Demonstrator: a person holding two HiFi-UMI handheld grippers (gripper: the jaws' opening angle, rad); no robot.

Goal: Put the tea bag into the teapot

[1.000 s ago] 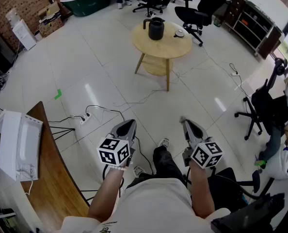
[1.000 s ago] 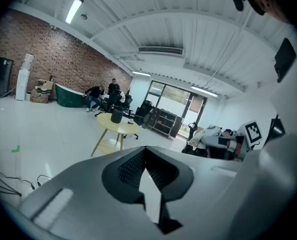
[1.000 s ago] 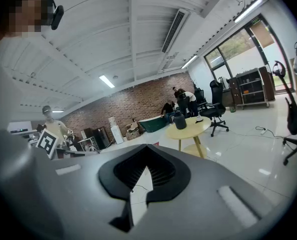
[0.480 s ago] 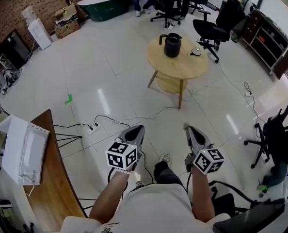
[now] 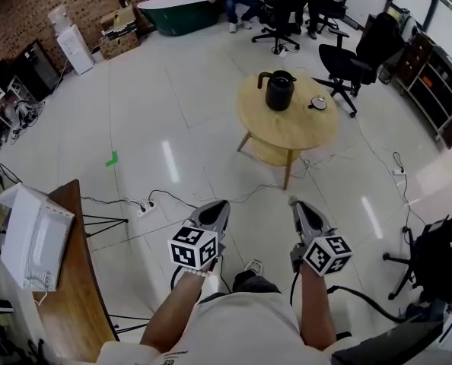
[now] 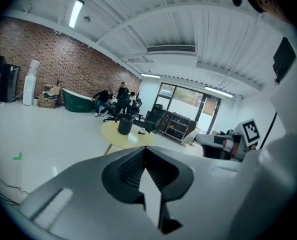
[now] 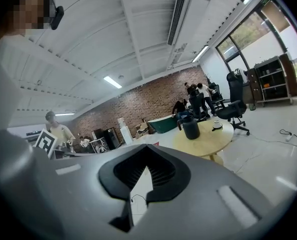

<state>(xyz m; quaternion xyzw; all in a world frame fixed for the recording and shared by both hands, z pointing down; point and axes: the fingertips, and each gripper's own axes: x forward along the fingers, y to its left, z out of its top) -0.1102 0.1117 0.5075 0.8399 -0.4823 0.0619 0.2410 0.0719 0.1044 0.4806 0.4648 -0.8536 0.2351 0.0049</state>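
A black teapot point(image 5: 278, 90) stands on a round wooden table point(image 5: 287, 128) across the floor, with a small white dish point(image 5: 318, 103) beside it. I cannot make out a tea bag at this distance. My left gripper point(image 5: 214, 210) and right gripper point(image 5: 297, 206) are held side by side over the floor, well short of the table, both shut and empty. The left gripper point(image 6: 145, 146) in its own view points toward the teapot point(image 6: 125, 124) and the table point(image 6: 127, 140). Beyond the right gripper point(image 7: 146, 144) I see the teapot point(image 7: 191, 128) and the dish point(image 7: 217, 126).
A curved wooden desk point(image 5: 77, 280) with a white appliance point(image 5: 32, 234) stands at my left. A power strip and cables point(image 5: 146, 207) lie on the tiled floor ahead. Black office chairs point(image 5: 348, 59) stand behind the table, another chair point(image 5: 439, 257) is at my right. Seated people and a green tub point(image 5: 182, 12) are at the far wall.
The head view has shifted: the table and teapot now sit lower and further right in the frame. Both grippers stay side by side and shut.
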